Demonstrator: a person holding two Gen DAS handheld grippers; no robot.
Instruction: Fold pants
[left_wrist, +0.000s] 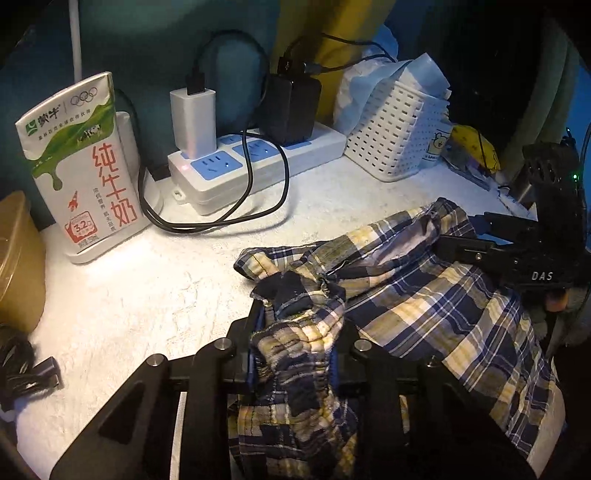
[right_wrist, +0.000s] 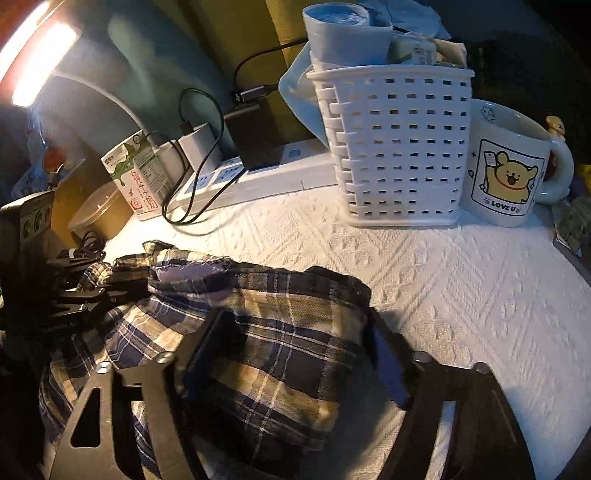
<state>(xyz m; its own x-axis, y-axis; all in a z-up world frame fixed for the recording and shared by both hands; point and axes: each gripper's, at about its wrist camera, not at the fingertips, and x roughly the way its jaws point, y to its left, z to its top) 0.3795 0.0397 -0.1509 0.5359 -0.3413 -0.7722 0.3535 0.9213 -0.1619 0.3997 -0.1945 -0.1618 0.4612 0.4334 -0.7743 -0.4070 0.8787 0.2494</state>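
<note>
Crumpled blue, yellow and white plaid pants (left_wrist: 424, 302) lie on a white textured cloth (left_wrist: 147, 295). My left gripper (left_wrist: 299, 332) is shut on a bunched edge of the pants, and the fabric hangs down between its fingers. In the right wrist view my right gripper (right_wrist: 295, 343) straddles a thick fold of the pants (right_wrist: 288, 369). Its jaws stand wide, the cloth fills the gap, and I see no firm pinch. The right gripper (left_wrist: 476, 232) also shows at the right of the left wrist view, over the far part of the pants. The left gripper (right_wrist: 140, 290) shows at the left of the right wrist view.
Behind the pants stand a milk carton (left_wrist: 81, 166), a power strip (left_wrist: 258, 162) with chargers and black cables, a white slotted basket (right_wrist: 399, 147) and a bear mug (right_wrist: 509, 173). A brown tub (left_wrist: 18, 258) sits at the left. A lamp (right_wrist: 40, 55) glows at upper left.
</note>
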